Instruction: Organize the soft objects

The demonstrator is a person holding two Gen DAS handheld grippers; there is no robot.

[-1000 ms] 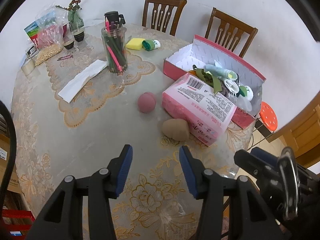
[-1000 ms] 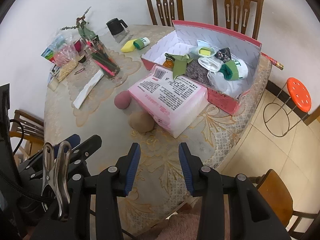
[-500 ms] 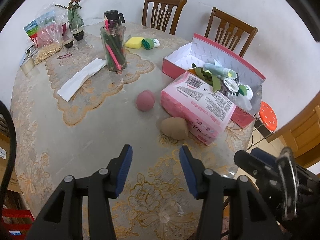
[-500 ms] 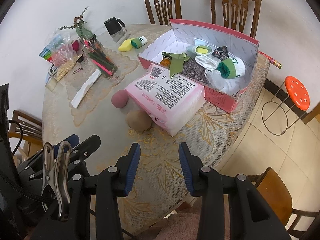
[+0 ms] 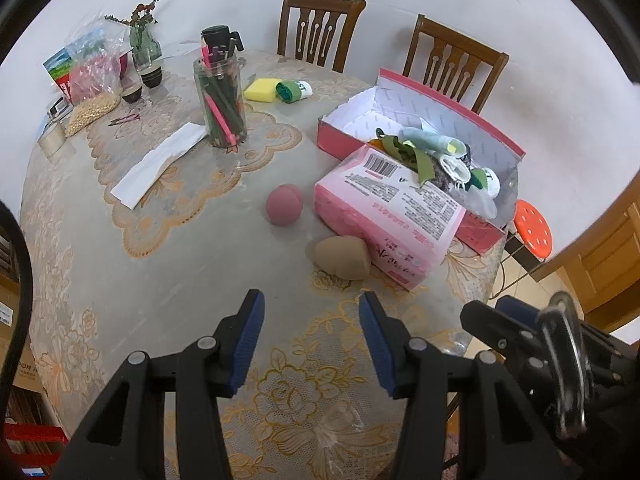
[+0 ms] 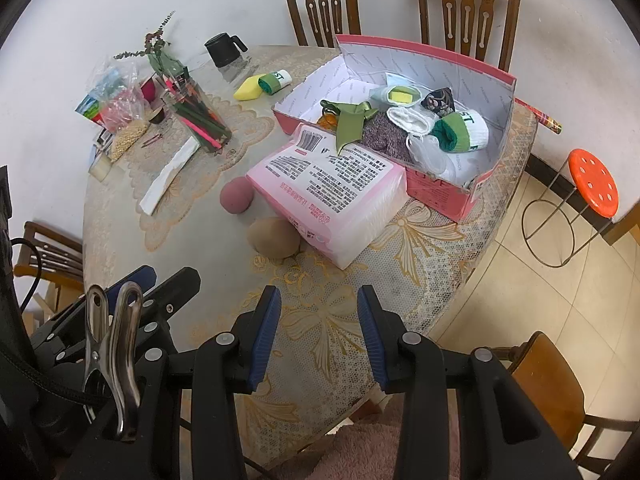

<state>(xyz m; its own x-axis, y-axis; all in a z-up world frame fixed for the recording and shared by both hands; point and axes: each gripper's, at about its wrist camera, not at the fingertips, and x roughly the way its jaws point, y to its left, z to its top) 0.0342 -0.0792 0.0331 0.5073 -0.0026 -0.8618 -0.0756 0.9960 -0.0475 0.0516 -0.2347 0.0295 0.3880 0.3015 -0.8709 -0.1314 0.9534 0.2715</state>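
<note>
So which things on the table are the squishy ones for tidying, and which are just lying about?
For the job:
- pink ball
- tan ball
- pink pack
- yellow sponge
- rolled sock
- pink box, already holding soft things

Just lying about:
- pencil jar
- vase
- black mug
- bag of beans
- folded paper
</note>
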